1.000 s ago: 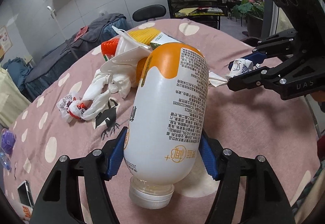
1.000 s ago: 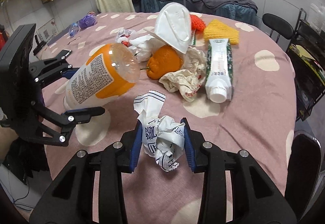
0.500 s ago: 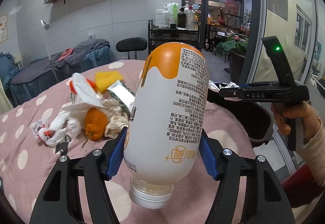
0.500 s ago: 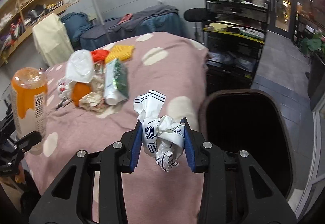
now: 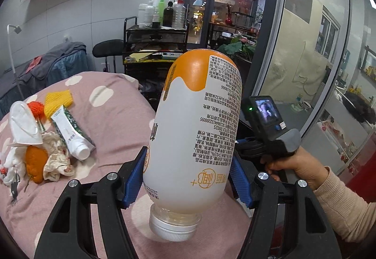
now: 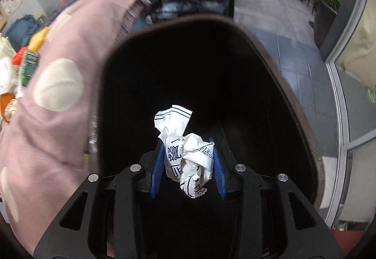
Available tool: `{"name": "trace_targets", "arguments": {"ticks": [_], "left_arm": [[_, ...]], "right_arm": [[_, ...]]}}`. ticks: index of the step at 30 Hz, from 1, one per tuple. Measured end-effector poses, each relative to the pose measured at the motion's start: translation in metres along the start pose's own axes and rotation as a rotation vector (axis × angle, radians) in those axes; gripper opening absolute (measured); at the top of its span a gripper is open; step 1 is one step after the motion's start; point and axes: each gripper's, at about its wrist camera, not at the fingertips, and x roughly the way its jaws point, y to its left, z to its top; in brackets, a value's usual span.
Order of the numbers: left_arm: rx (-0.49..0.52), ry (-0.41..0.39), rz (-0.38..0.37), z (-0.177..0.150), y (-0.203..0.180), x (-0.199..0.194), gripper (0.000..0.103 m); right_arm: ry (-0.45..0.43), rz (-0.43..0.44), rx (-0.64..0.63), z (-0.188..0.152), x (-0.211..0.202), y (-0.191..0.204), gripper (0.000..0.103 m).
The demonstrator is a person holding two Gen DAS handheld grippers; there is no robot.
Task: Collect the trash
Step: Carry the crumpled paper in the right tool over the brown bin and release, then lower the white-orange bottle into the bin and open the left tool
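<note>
Right wrist view, nearest first: the right gripper (image 6: 188, 166) is closed on a crumpled paper wrapper (image 6: 185, 153), its blue pads pressed against both sides of the wad. The wad's long axis runs forward along the fingers, with a loose tail projecting past the fingertips. Directly beneath and beyond the wad lies the dark opening of the trash bin (image 6: 303, 122); the wad sits inside the bin's rim outline, so a release should drop it into the bin. The pink spotted table (image 6: 58, 85) borders the bin's left side.

Left wrist view: the left gripper (image 5: 188, 179) is closed on an orange-and-white bottle (image 5: 195, 132), cap toward the camera, long axis along the fingers. The bottle hangs over the table edge beside the bin, and the bin itself is largely hidden in this view. The right gripper is judged nearer the bin. Remaining trash lies on the table farther from the bin: a toothpaste tube (image 5: 70, 132), a face mask (image 5: 23, 125) and an orange (image 5: 35, 162).
</note>
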Motion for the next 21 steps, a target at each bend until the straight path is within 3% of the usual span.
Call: {"name": "trace_targets", "arguments": {"ticks": [3, 8, 14, 21], "left_arm": [[-0.009, 0.030, -0.016, 0.004, -0.011, 0.016, 0.064], [-0.025, 0.079, -0.045, 0.004, -0.025, 0.038, 0.064], [-0.012, 0.114, -0.057, 0.010, -0.046, 0.057, 0.065], [0.002, 0.204, -0.060, 0.016, -0.068, 0.099, 0.065]], "right_arm": [[0.040, 0.009, 0.040, -0.002, 0.013, -0.006, 0.053], [-0.003, -0.020, 0.044, -0.005, 0.009, -0.009, 0.061], [-0.138, -0.120, 0.101, -0.014, -0.029, -0.028, 0.072], [-0.271, -0.228, 0.181, -0.025, -0.073, -0.063, 0.076]]}}
